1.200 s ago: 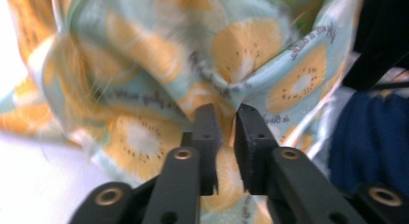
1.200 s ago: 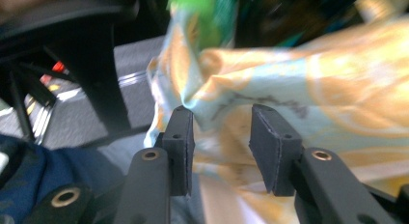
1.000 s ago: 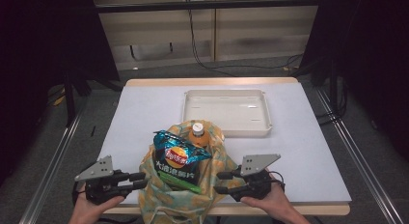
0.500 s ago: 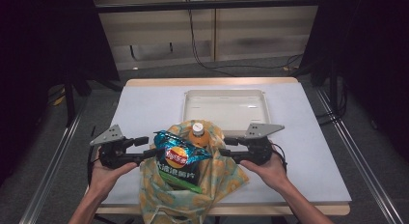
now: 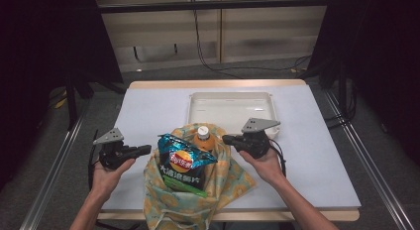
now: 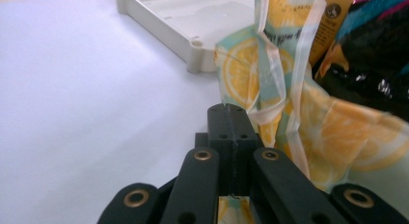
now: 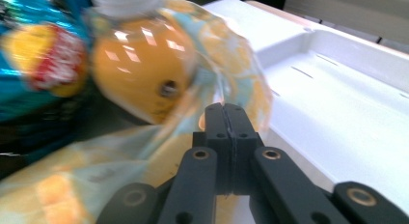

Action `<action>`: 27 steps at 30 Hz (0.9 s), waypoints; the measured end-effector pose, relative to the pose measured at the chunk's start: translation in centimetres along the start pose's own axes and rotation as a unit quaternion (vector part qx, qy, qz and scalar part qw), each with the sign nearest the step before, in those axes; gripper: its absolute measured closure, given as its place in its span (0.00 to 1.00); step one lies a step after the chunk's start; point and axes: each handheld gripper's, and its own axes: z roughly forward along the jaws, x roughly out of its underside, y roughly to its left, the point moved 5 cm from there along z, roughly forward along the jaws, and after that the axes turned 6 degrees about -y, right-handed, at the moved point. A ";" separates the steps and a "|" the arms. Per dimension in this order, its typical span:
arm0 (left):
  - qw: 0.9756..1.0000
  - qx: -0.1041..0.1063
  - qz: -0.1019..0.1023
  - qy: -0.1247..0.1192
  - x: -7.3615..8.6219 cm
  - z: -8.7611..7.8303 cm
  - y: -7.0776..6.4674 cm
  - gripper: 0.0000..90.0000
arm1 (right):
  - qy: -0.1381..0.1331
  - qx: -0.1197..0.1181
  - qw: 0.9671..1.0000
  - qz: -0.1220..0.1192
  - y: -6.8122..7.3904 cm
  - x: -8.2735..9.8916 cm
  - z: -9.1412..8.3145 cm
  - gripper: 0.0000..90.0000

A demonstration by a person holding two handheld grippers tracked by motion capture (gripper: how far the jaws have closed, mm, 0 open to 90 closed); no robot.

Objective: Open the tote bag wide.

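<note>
A lemon-print cloth bag (image 5: 223,175) stands open near the table's front edge. In it are a blue chips packet (image 5: 183,163) and an orange bottle (image 5: 203,138) with a white cap. My left gripper (image 5: 147,149) points at the bag's left rim, and my right gripper (image 5: 225,139) at its right rim beside the bottle. Both pairs of jaws have just been closing and now meet. In the left gripper view the tips (image 6: 231,110) sit against the bag's cloth (image 6: 241,74) and ribbon handle. I cannot tell whether cloth is pinched. The right gripper (image 7: 225,108) faces the bottle (image 7: 140,74).
A white shallow tray (image 5: 230,108) lies just behind the bag, close to the right gripper. The white table top (image 5: 148,111) has open room to the left and right of the bag. Metal rails run along both sides of the table.
Both hands have moved away from the table's front edge along the bag's sides, up to its mouth. Both pairs of jaws have come together.
</note>
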 end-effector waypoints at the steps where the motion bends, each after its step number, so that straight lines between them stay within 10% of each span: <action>1: 1.000 0.010 0.002 -0.005 0.0 0.1 -0.3 1.00 | 0.005 0.003 1.000 0.001 -0.2 0.2 0.1 1.00; 11: 0.995 0.059 0.001 -0.082 -2.1 -1.7 -3.6 0.60 | 0.091 -0.001 0.996 -0.013 -0.4 5.2 1.7 1.00; 17: 0.996 0.071 -0.003 -0.060 -1.9 -0.8 -4.0 0.36 | 0.075 -0.007 0.997 -0.016 0.1 4.6 1.7 1.00; 19: 0.997 0.066 0.009 -0.047 -1.6 -0.6 -3.9 0.43 | 0.063 -0.009 0.998 -0.013 0.2 4.0 1.4 1.00; 22: 0.997 0.069 0.024 -0.024 -0.7 -0.4 -3.6 0.99 | 0.046 -0.009 0.999 -0.009 0.1 3.2 0.9 1.00; 27: 0.999 0.044 0.021 -0.003 0.3 -0.7 -2.8 1.00 | 0.037 -0.008 0.999 -0.004 0.0 3.0 0.5 1.00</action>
